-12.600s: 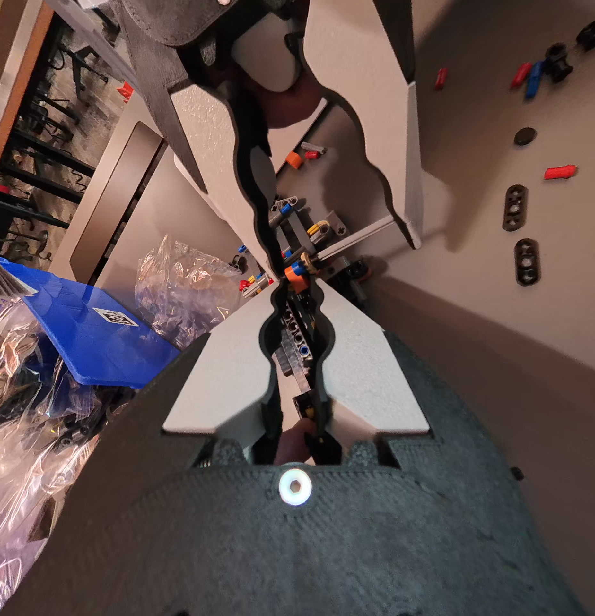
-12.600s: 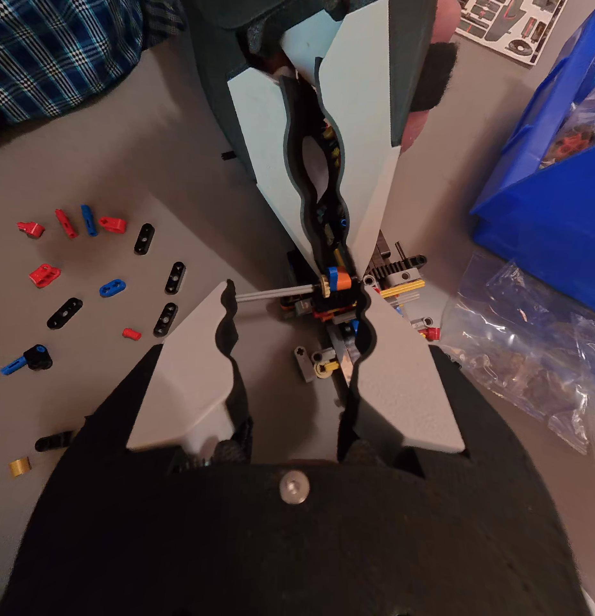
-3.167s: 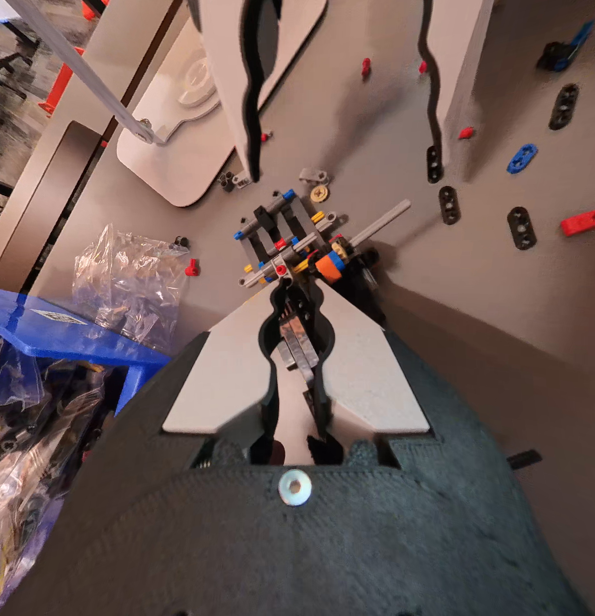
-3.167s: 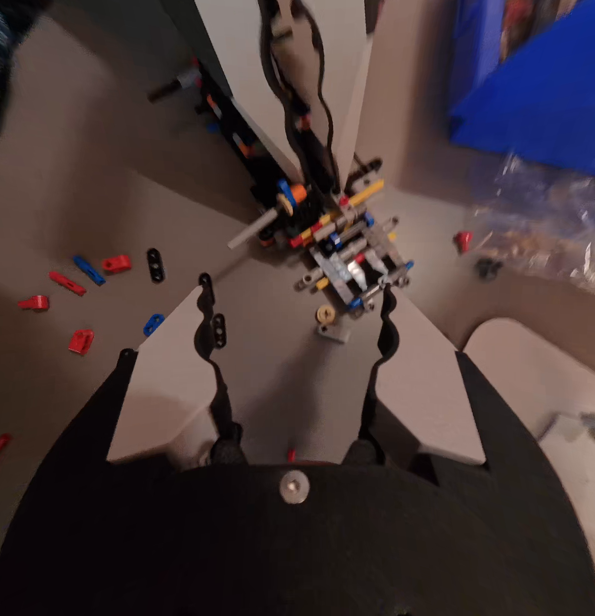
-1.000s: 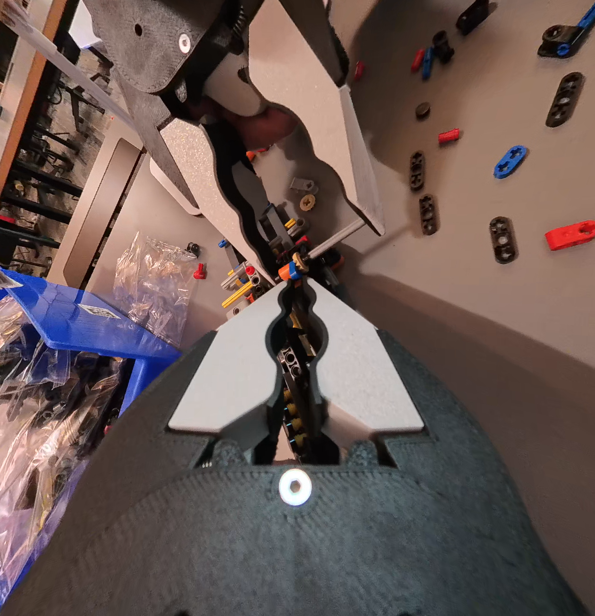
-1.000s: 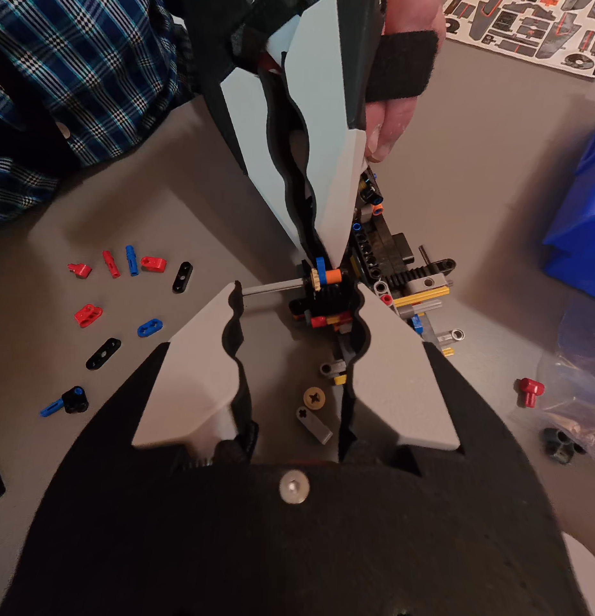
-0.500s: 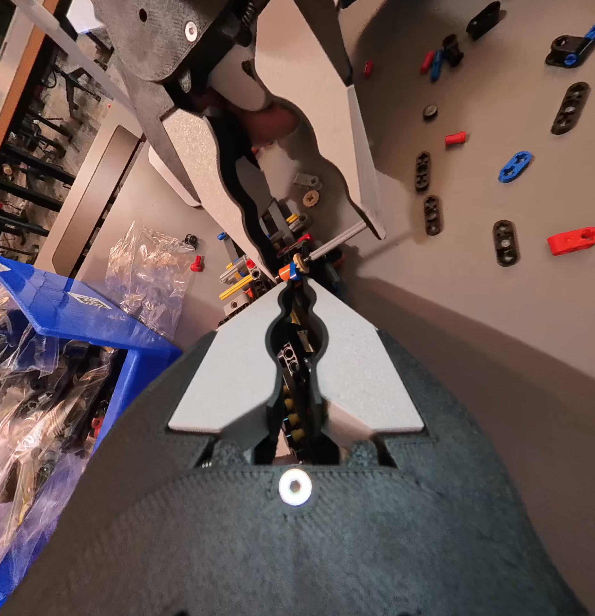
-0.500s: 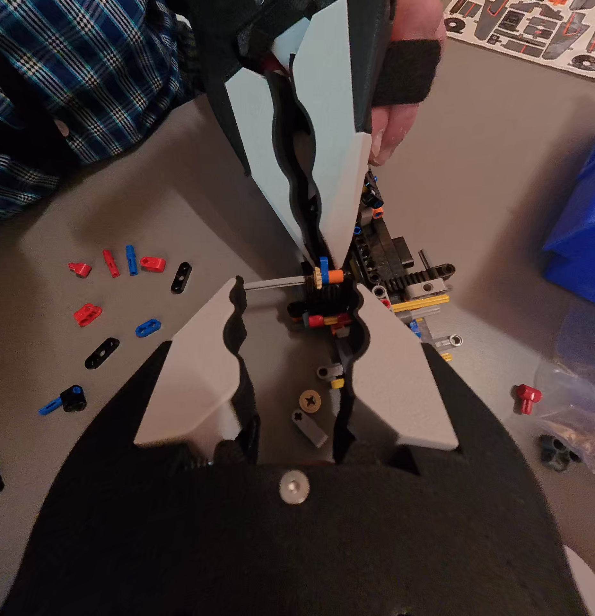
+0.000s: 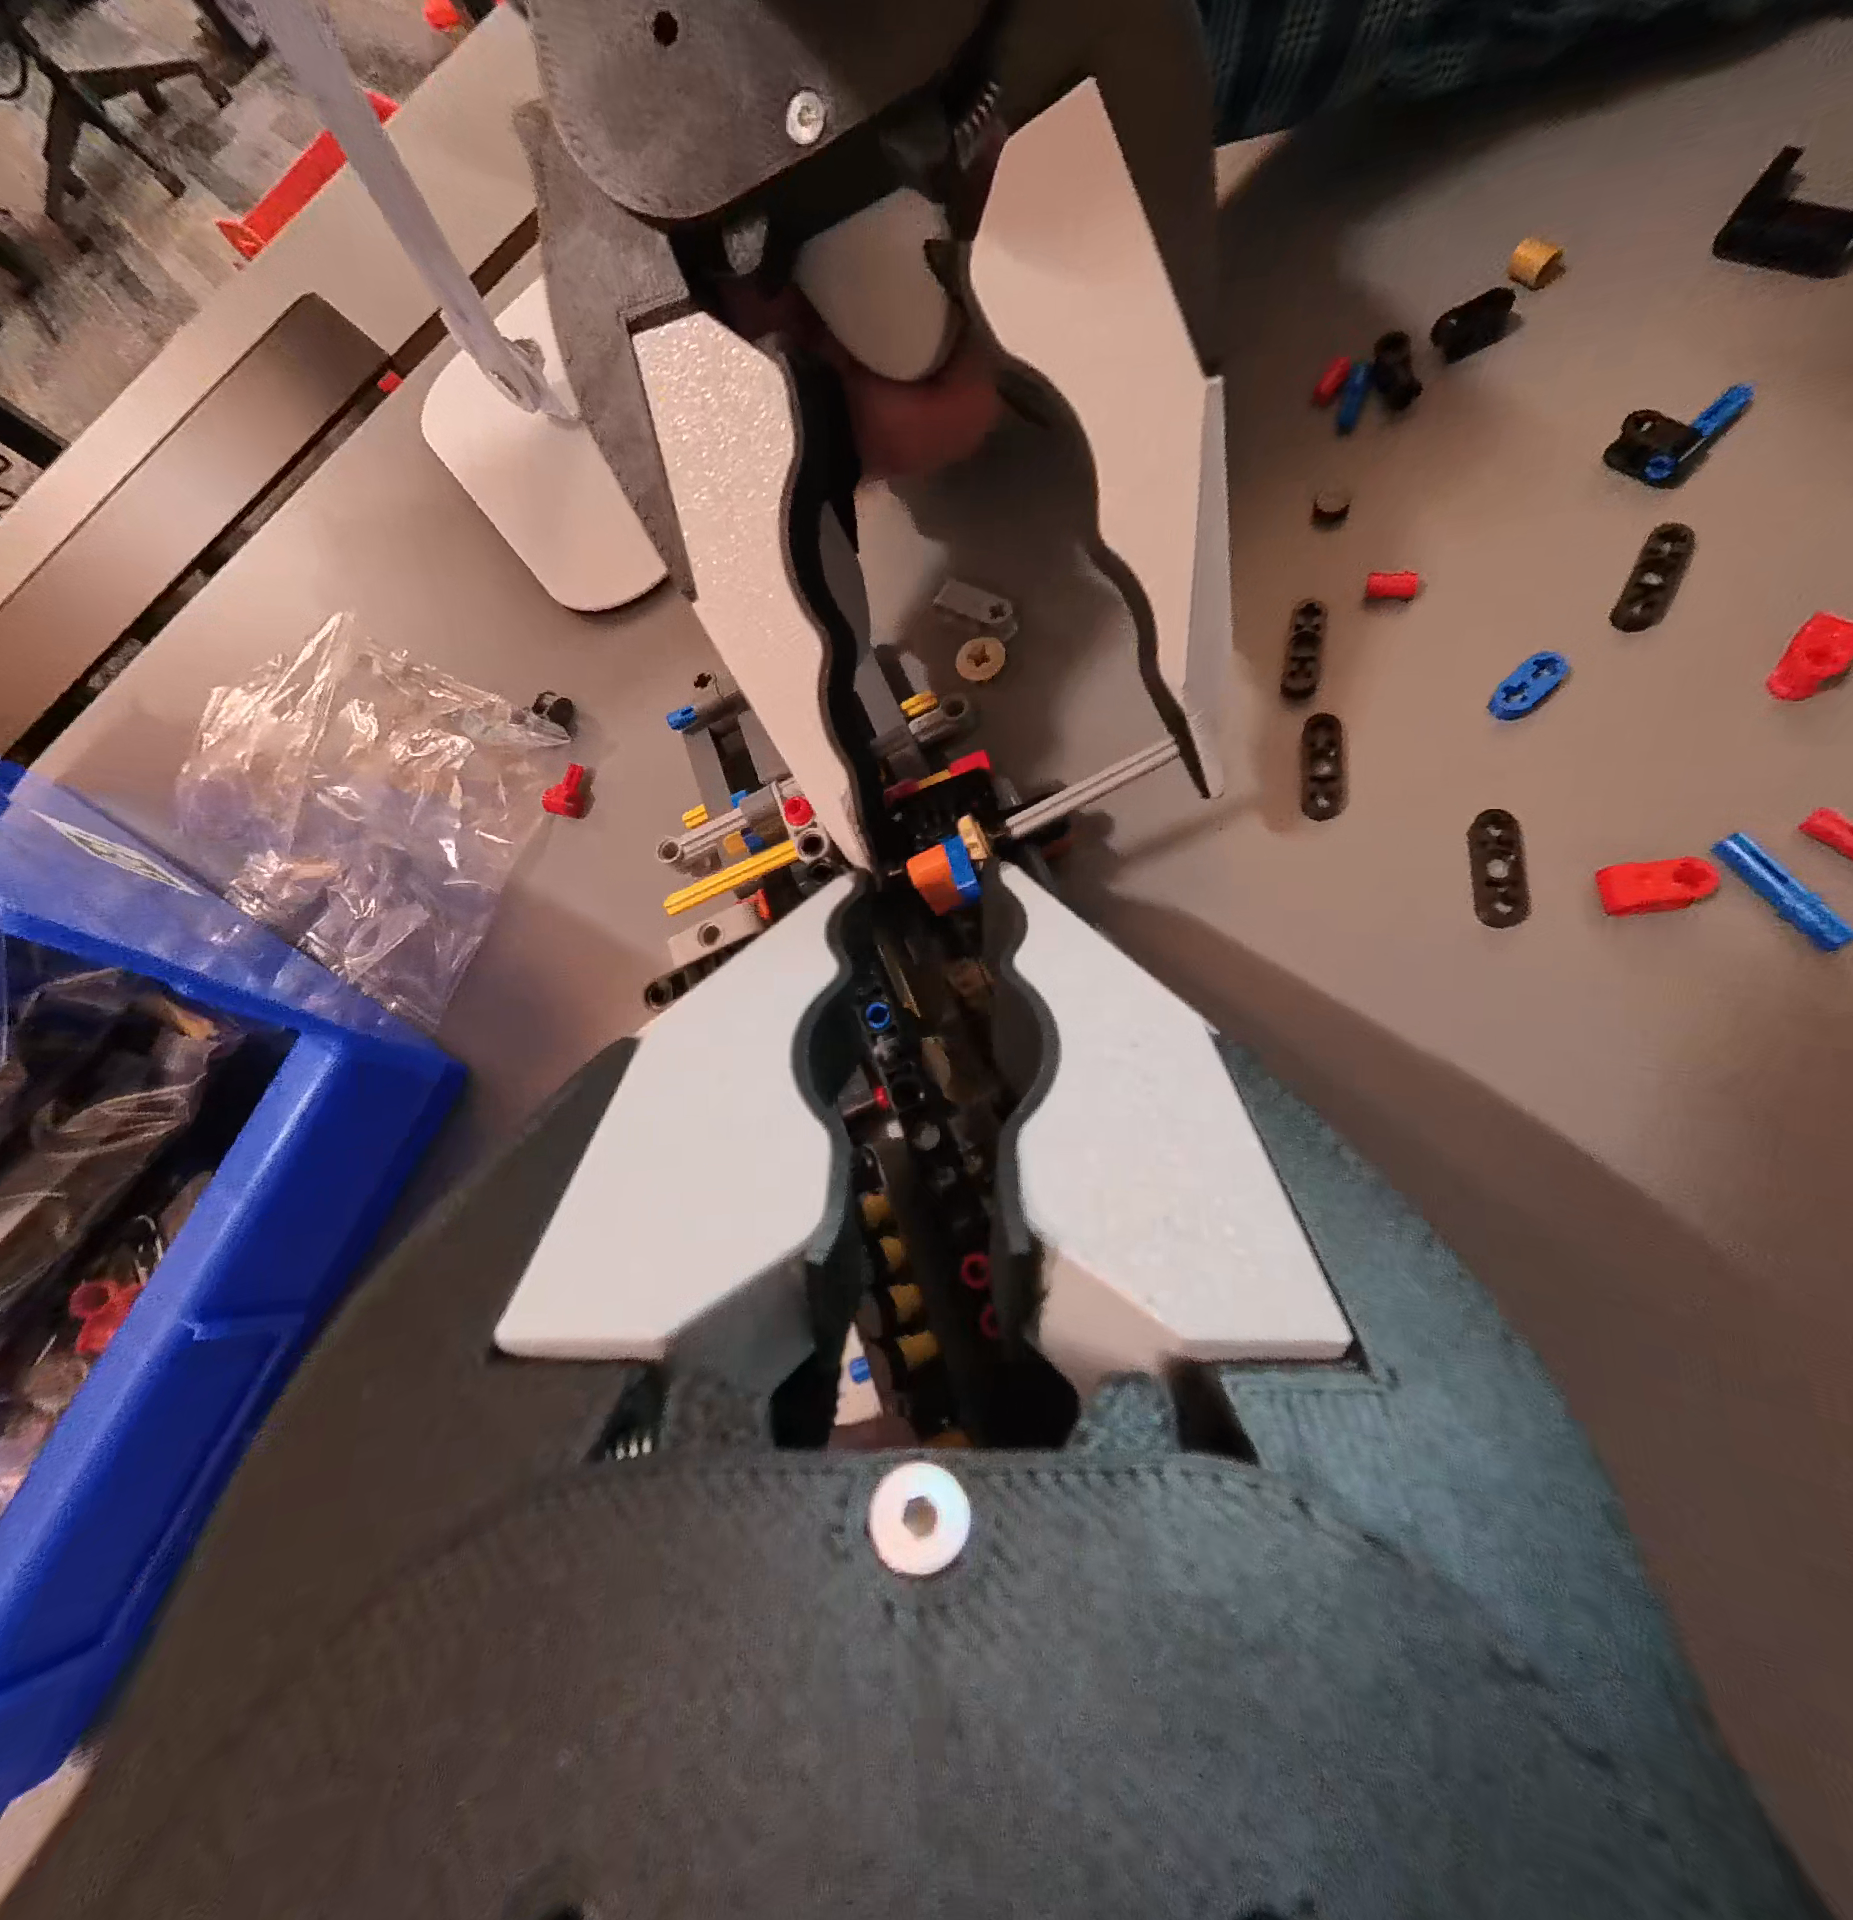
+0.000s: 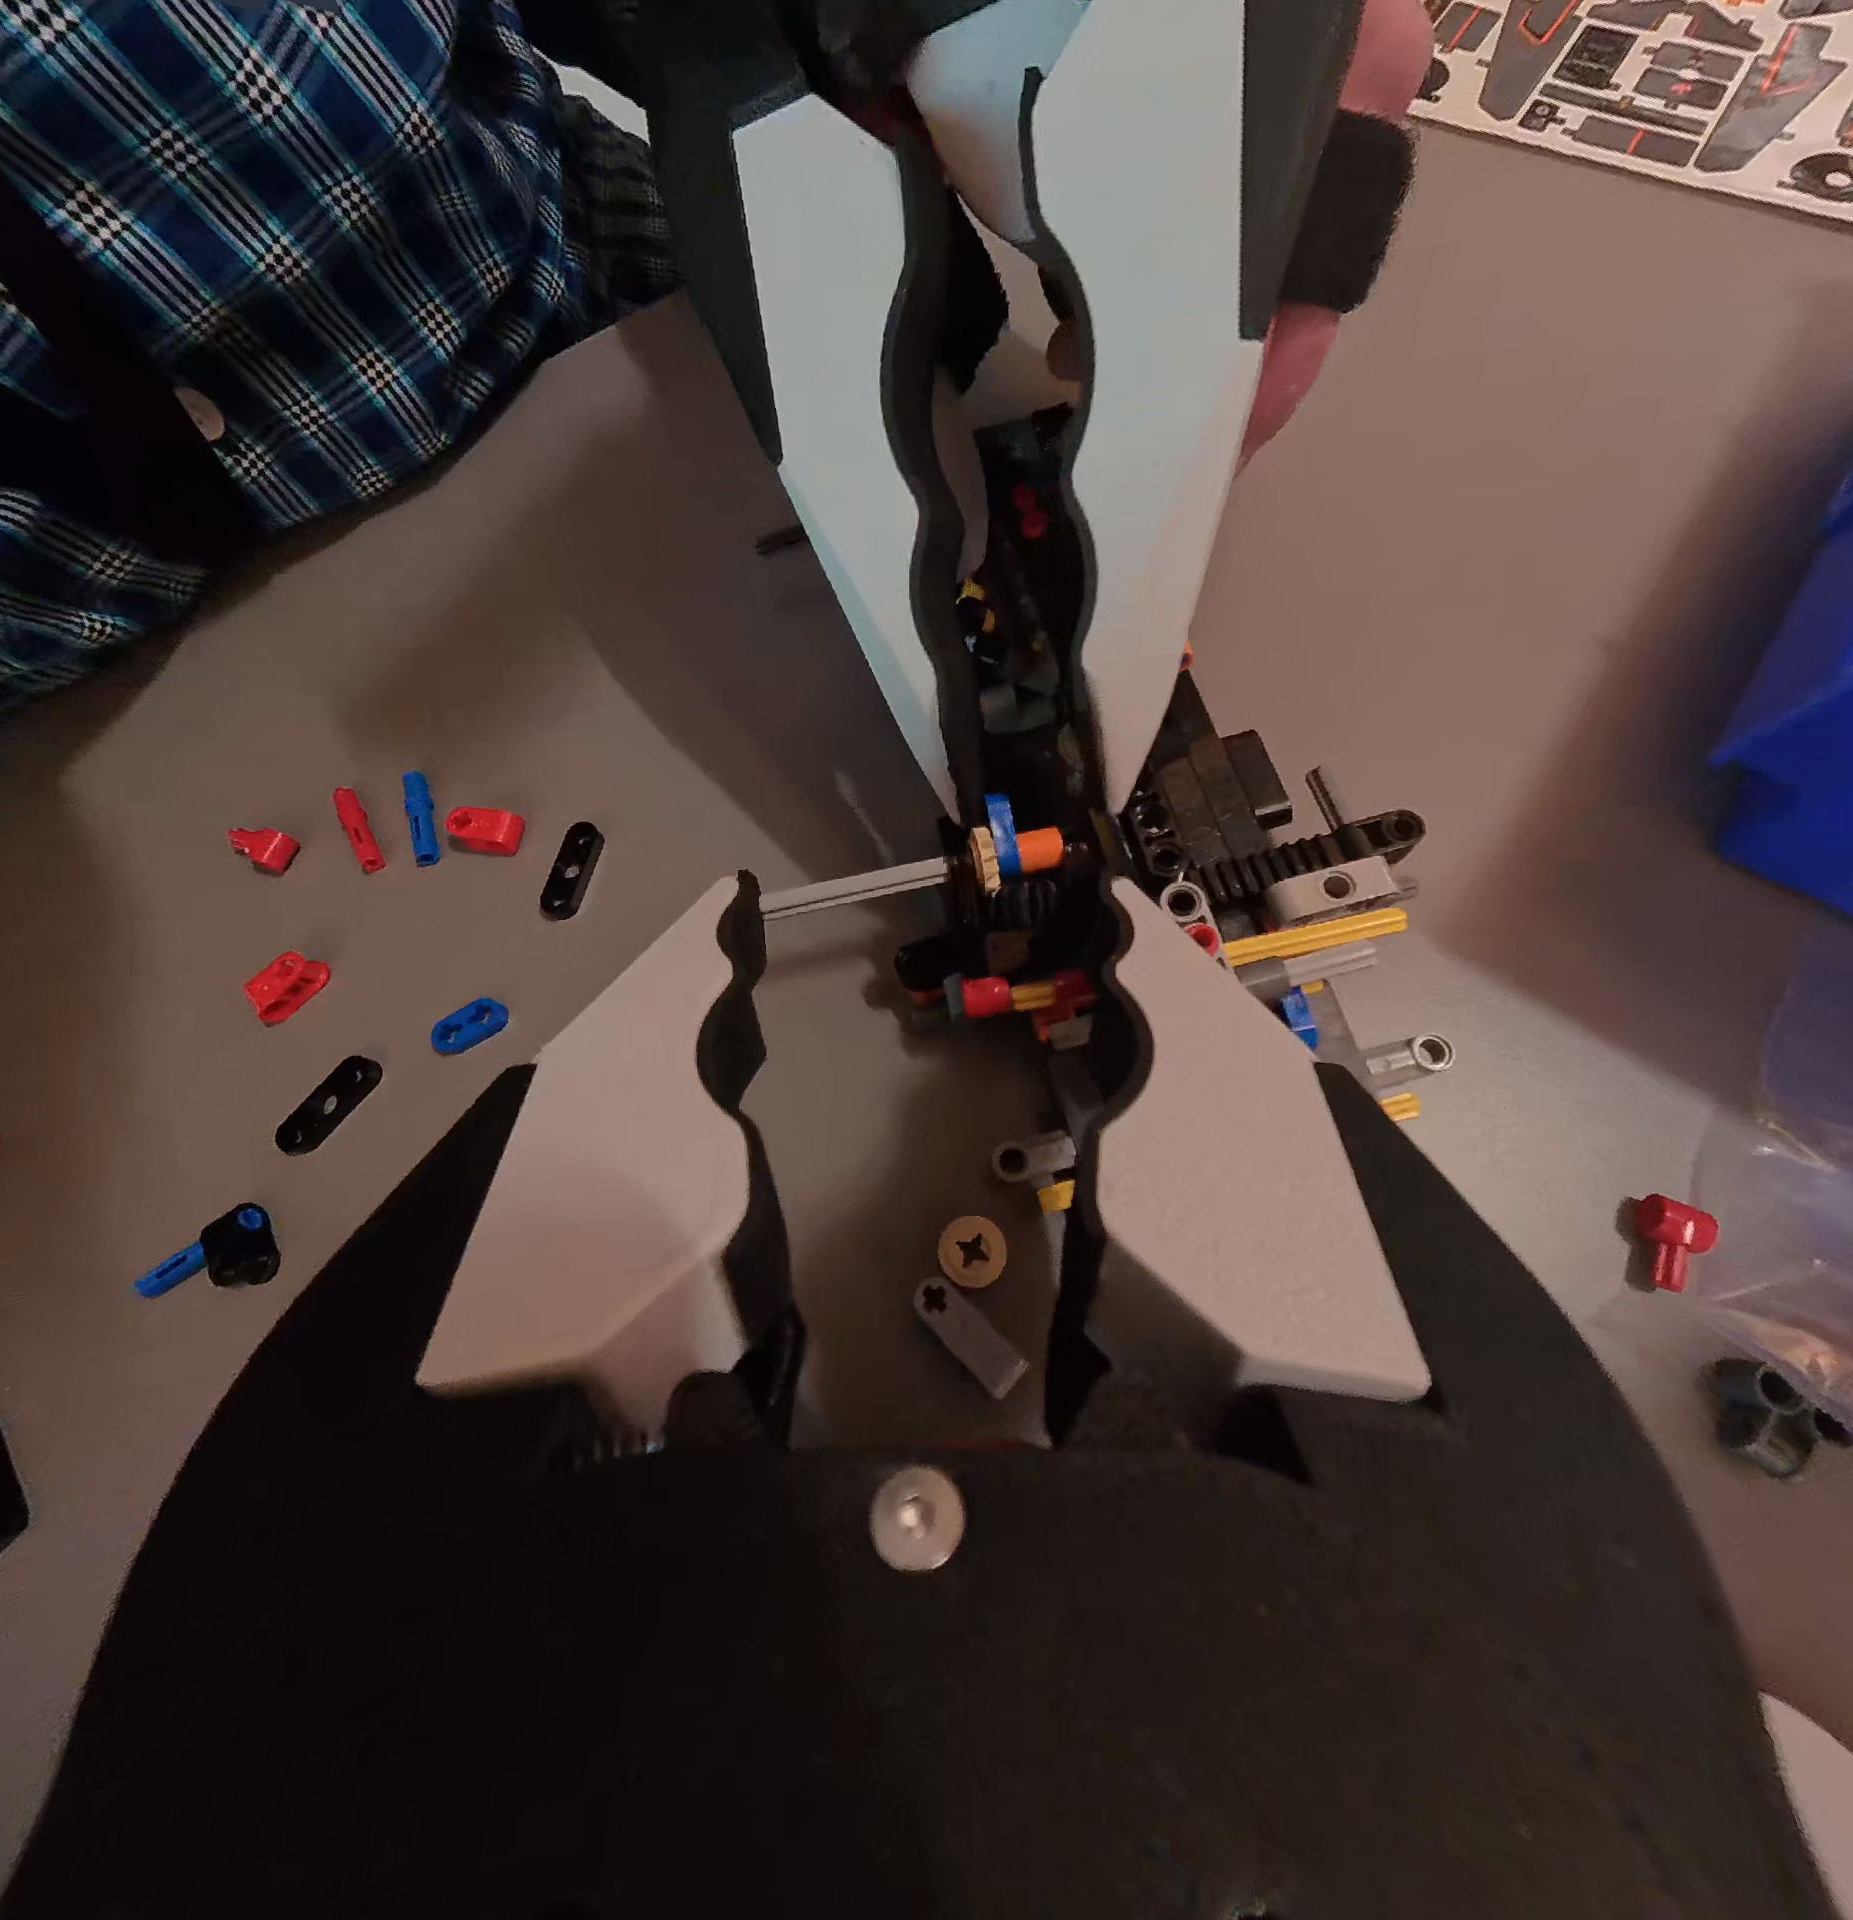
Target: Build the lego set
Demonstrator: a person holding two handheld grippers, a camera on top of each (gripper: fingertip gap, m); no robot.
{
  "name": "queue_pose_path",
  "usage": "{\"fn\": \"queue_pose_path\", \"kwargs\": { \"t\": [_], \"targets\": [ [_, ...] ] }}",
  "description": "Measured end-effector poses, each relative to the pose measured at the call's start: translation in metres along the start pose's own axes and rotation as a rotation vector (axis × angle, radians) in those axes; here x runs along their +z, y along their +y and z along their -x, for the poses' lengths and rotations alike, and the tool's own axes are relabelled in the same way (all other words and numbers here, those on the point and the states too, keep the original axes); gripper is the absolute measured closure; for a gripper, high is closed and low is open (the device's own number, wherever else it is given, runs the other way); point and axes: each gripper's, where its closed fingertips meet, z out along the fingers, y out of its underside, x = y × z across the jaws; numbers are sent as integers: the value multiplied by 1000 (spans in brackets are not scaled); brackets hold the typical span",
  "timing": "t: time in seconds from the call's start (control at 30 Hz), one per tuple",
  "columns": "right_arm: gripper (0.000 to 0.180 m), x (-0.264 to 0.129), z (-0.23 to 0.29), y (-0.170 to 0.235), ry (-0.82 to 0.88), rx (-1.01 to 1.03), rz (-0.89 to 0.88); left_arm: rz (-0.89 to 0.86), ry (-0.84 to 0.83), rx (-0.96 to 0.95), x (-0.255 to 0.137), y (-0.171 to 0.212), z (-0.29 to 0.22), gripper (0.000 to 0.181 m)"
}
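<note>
The left tongs are clamped on the lego model, a long black piece with yellow, red and blue pegs that runs back between their white fingers. The model's front end sits low over the grey worktop.

At that front end there is an orange and blue ring on a thin grey rod. The rod sticks out to the side. The right tongs are spread wide apart around this spot. One finger tip touches the free end of the rod, and the other finger is against the model's far side.

Under the right tongs lie a tan round piece and a small grey bar.

Farther out on the worktop, many loose little pieces are scattered, red, blue and black.

On the other side are a clear plastic bag and a blue bin full of bags.

A sticker sheet lies at the far edge.
</note>
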Motion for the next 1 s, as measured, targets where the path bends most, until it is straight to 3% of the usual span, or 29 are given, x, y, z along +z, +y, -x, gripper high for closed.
{"fn": "queue_pose_path", "kwargs": {
  "t": [0.03,0.5,1.0],
  "targets": [
    [119,0,0,0,0,2,-2,-2,-4,-2,0,0,1,161],
    [120,0,-2,1,6,-5,-4,11,39,0,5,2,-5,170],
    [119,0,-2,3,19,-8,-9,49,72,-38,10,4,-5,167]
  ]
}}
